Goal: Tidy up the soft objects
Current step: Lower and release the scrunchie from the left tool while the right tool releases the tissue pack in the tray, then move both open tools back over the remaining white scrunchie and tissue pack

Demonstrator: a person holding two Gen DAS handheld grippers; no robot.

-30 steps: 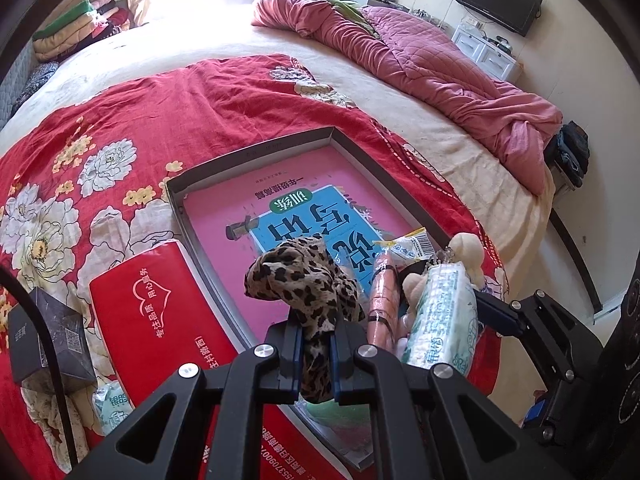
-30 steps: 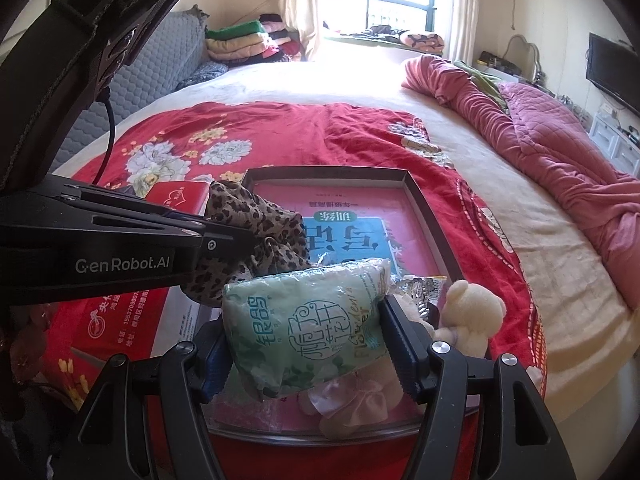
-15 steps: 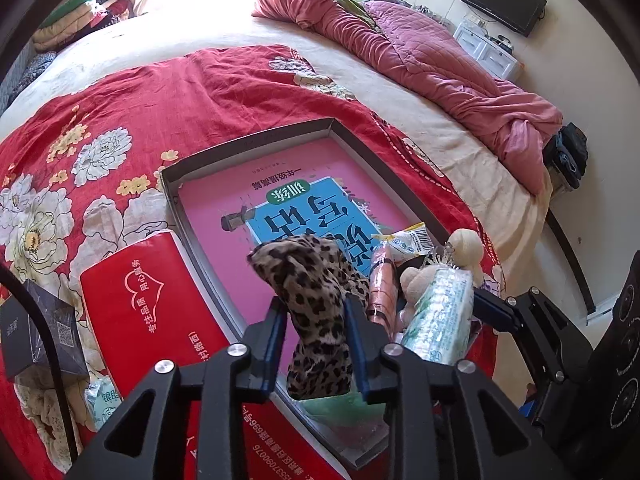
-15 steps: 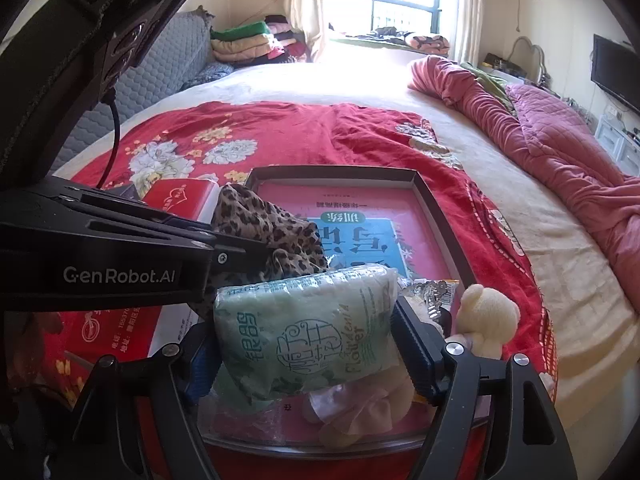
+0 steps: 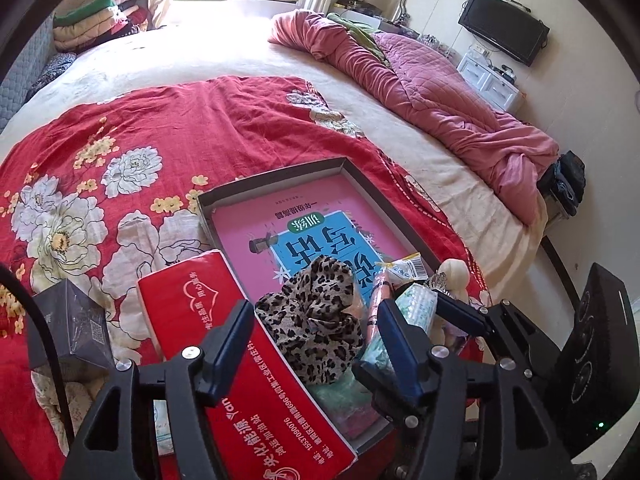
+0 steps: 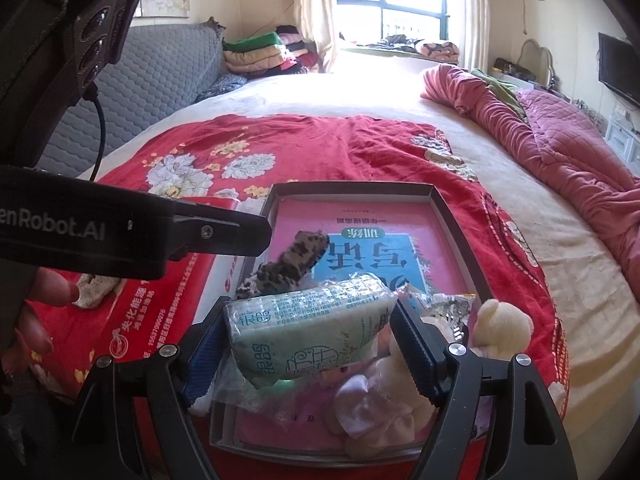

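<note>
Red bedspread [image 5: 208,128] — tissue pack [image 6: 312,332] hides tray's [image 6: 460,232] near contents.

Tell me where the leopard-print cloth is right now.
In the left wrist view the leopard-print cloth lies in the grey tray, on the pink book, between the red box and the tissue pack.

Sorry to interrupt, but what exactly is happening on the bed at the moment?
A person with a gripper in each hand is sorting soft items into a shallow box on the bed. The left gripper has just opened, and the leopard-print scrunchie lies loose in the box between its jaws. The right gripper brackets a green tissue pack; its jaws have opened.
</note>
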